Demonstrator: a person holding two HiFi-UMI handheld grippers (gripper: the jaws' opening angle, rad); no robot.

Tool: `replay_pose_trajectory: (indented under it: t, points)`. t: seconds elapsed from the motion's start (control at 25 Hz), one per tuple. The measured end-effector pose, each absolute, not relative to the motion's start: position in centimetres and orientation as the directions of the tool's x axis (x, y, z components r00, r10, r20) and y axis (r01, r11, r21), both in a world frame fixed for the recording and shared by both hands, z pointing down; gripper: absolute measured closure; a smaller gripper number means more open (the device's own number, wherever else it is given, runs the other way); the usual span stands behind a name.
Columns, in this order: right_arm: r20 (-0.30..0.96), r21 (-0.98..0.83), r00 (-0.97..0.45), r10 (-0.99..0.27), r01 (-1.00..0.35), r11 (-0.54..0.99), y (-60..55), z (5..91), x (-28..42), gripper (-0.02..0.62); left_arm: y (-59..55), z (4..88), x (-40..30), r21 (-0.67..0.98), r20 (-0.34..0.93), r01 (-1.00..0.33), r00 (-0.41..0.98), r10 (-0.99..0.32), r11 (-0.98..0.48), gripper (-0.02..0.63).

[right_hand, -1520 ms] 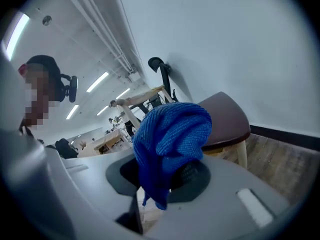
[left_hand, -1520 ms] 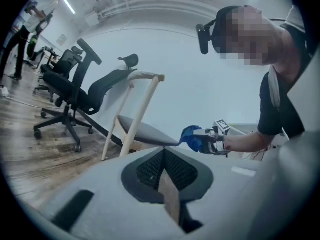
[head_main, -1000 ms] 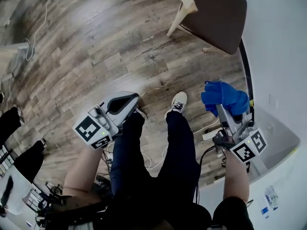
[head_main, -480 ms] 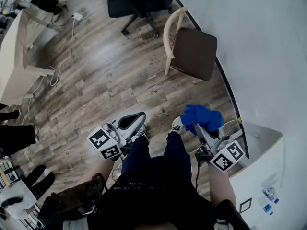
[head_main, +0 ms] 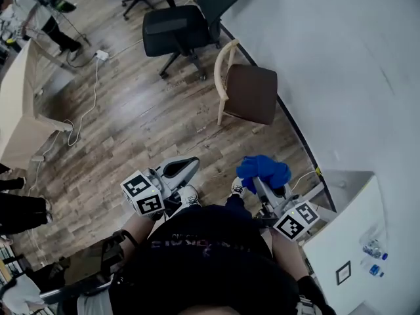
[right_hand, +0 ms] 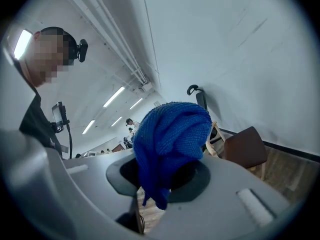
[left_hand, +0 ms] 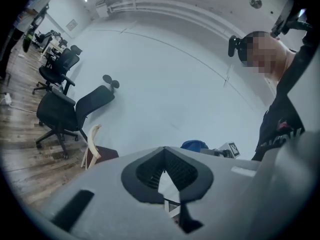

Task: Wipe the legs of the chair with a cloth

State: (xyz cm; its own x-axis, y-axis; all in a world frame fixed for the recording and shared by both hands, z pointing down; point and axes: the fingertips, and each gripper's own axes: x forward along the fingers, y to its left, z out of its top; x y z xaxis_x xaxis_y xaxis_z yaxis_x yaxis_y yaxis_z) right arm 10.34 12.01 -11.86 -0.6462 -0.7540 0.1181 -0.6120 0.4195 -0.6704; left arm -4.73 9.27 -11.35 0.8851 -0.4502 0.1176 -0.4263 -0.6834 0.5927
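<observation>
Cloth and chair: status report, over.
Left gripper shut, empty. Right gripper shut on blue cloth. Wooden chair ahead by wall, cloth well short of it. Black office chair close beside it.

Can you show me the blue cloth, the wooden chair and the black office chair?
blue cloth [head_main: 262,168], head view, bunched top.
wooden chair [head_main: 251,94], head view, brown seat.
black office chair [head_main: 174,30], head view, seat cushion.

Open floor [head_main: 144,130] before chair [head_main: 249,94], office chair [head_main: 177,31] behind
</observation>
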Motion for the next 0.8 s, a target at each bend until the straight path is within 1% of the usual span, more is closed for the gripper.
replay_pose_trajectory:
  t: [0.16, 0.4, 0.8]
  points:
    - [0.112, -0.668, -0.62, -0.777, -0.625, 0.403, 12.8, -12.8, 9.5, 0.503, 9.2, -12.4, -5.1, 0.59, 0.097, -0.408, 0.893, -0.441, -0.697, 0.606]
    - [0.107, -0.644, -0.585, -0.804, -0.657, 0.392, 13.6, -13.8, 8.6, 0.503, 10.0, -12.9, -5.8, 0.558, 0.108, -0.407, 0.9, -0.423, -0.723, 0.606]
    - [0.126, -0.618, -0.62, -0.774, -0.66, 0.428, 15.1, -14.2, 4.8, 0.505, 11.7, -13.2, -8.6, 0.566, 0.084, -0.381, 0.909, -0.408, -0.731, 0.606]
